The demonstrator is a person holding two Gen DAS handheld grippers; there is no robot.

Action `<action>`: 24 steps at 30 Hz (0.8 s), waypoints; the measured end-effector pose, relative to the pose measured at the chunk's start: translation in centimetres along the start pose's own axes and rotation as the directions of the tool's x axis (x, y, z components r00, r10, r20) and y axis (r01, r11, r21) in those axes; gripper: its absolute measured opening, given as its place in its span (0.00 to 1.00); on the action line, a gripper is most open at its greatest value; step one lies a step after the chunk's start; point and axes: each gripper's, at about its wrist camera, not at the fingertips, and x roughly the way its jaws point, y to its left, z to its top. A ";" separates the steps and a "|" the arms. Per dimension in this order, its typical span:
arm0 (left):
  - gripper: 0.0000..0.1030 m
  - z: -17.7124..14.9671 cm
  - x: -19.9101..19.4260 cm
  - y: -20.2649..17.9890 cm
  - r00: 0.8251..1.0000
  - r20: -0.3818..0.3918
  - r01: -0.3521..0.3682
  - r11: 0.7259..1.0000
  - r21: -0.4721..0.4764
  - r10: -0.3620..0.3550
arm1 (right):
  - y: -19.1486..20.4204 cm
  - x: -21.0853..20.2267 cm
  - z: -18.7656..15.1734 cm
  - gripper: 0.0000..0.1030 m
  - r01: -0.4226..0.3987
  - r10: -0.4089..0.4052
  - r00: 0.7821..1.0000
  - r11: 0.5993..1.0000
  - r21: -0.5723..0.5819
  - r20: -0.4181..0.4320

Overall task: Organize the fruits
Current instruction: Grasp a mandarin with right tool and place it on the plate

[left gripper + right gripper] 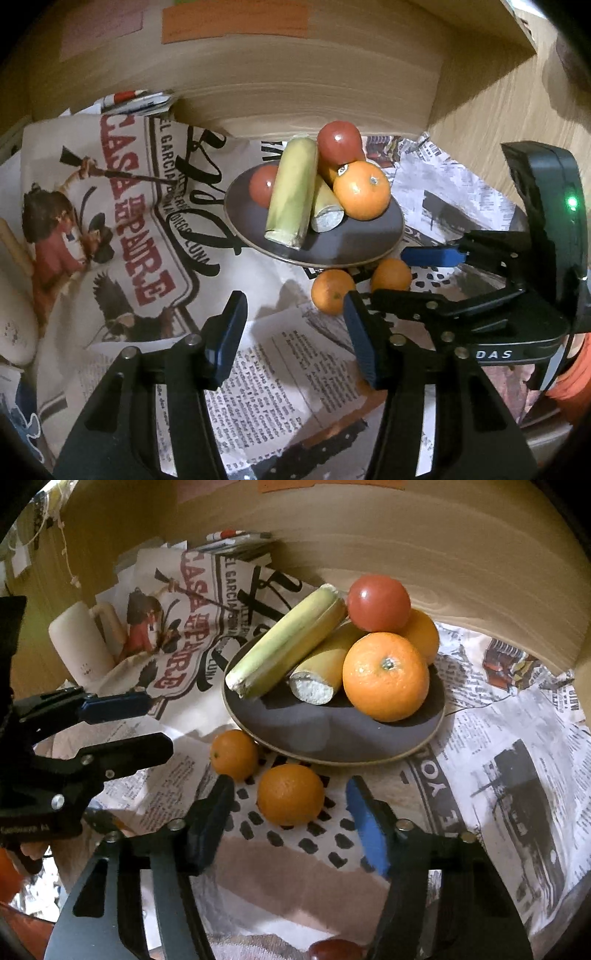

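A dark plate [354,240] [325,734] holds two corn cobs [293,192] [284,642], two tomatoes [338,142] [378,602] and a large orange [362,190] [386,675]. Two small oranges lie on the newspaper in front of the plate [332,291] [391,273] [234,753] [290,794]. My left gripper [295,332] is open and empty, short of the left small orange. My right gripper [291,827] is open, its fingers on either side of the nearer small orange without touching it. It also shows in the left wrist view [402,275].
Newspaper sheets [122,221] [498,738] cover the surface. A curved wooden wall [295,74] [443,572] stands right behind the plate. A cream mug [85,642] stands at the left. Something dark red [334,949] lies below my right gripper.
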 end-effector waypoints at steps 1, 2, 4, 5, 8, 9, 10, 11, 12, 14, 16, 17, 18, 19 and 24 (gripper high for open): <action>0.53 0.0 0.2 -0.2 1.000 -0.002 -0.001 1.000 0.005 0.001 | -0.1 0.1 0.0 0.50 0.000 0.000 1.000 1.000 0.002 -0.005; 0.53 0.1 0.3 -0.2 1.000 -0.003 0.000 1.000 0.008 0.000 | -0.2 0.3 -0.1 0.45 -0.003 0.003 1.000 1.000 0.004 -0.015; 0.53 0.3 0.8 -0.4 1.000 -0.014 0.002 1.000 0.013 -0.002 | -0.4 0.4 -0.2 0.37 -0.022 0.022 0.999 1.000 0.011 -0.026; 0.53 0.4 1.0 -0.5 1.000 -0.019 0.006 1.000 0.014 -0.006 | -0.5 0.2 -0.2 0.35 -0.033 0.033 0.999 0.999 0.014 -0.024; 0.53 0.7 1.9 -0.7 0.998 -0.055 0.029 0.999 0.020 -0.028 | -0.6 -0.5 -0.3 0.35 -0.014 0.014 1.000 1.000 0.010 -0.007; 0.53 0.8 2.3 -0.9 0.997 -0.070 0.039 0.999 0.021 -0.037 | -0.8 -0.9 -0.4 0.35 -0.009 0.009 1.000 1.000 0.013 0.002; 0.53 0.9 2.6 -1.0 0.996 -0.080 0.044 0.999 0.023 -0.042 | -1.0 -1.1 -0.4 0.35 -0.009 0.009 1.000 1.000 0.016 0.006; 0.53 0.9 2.8 -1.1 0.995 -0.088 0.048 0.999 0.025 -0.046 | -1.2 -1.5 -0.5 0.35 -0.008 0.008 1.000 1.000 0.021 0.013; 0.53 1.0 3.4 -1.3 0.994 -0.101 0.052 0.998 0.026 -0.049 | -1.5 -1.8 -0.5 0.35 -0.004 0.004 1.000 1.000 0.026 0.020; 0.53 1.1 4.1 -1.7 0.992 -0.118 0.057 0.998 0.028 -0.053 | -1.9 -2.2 -0.4 0.35 0.001 -0.002 1.000 0.999 0.036 0.029; 0.53 1.2 4.7 -1.9 0.990 -0.129 0.063 0.998 0.029 -0.058 | -2.4 -2.6 -0.3 0.35 0.004 -0.005 0.999 0.999 0.045 0.037; 0.53 1.3 4.9 -2.1 0.989 -0.133 0.069 0.997 0.028 -0.065 | -2.5 -2.7 -0.3 0.35 0.006 -0.008 0.999 0.999 0.048 0.040; 0.53 1.3 5.1 -2.2 0.988 -0.135 0.074 0.997 0.027 -0.070 | -2.7 -2.8 -0.3 0.35 0.007 -0.009 0.999 0.999 0.051 0.042; 0.52 1.4 5.3 -2.3 0.987 -0.137 0.082 0.996 0.025 -0.078 | -2.8 -2.8 -0.2 0.35 0.008 -0.010 0.999 0.999 0.052 0.044; 0.45 1.6 5.8 -2.7 0.986 -0.143 0.087 0.996 0.029 -0.082 | -3.1 -2.8 -0.1 0.35 0.005 -0.008 0.999 0.998 0.060 0.051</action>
